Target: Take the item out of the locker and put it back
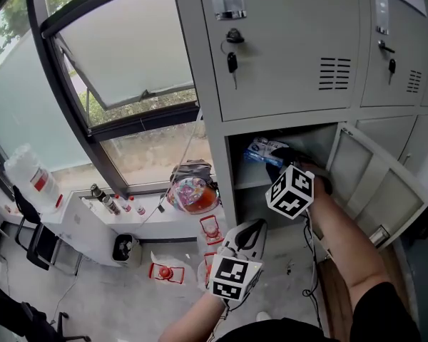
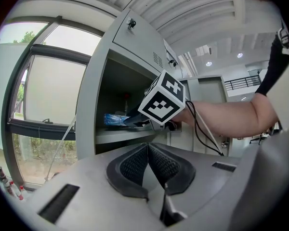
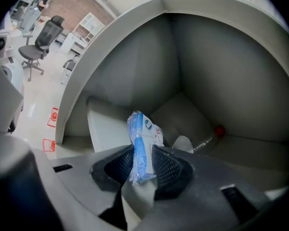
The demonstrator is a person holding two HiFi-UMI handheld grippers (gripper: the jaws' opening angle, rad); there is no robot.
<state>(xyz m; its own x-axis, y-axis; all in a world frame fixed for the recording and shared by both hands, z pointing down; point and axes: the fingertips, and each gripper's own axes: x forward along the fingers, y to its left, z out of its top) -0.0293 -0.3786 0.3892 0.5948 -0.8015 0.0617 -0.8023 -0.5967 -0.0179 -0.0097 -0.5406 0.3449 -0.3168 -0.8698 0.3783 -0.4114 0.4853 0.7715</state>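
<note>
One blue-and-white packet (image 3: 138,138) is clamped by the right gripper (image 3: 143,163), inside the open locker (image 1: 314,144). The left gripper (image 2: 148,166) hangs outside, jaws together, empty. Whether the packet is coming out or going back is unclear; letting go remains.

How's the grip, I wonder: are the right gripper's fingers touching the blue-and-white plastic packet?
Touching. The right gripper view shows both fingers pressing the blue-and-white plastic packet.

Open window (image 1: 121,48), pale grey floor (image 1: 85,301)
</note>
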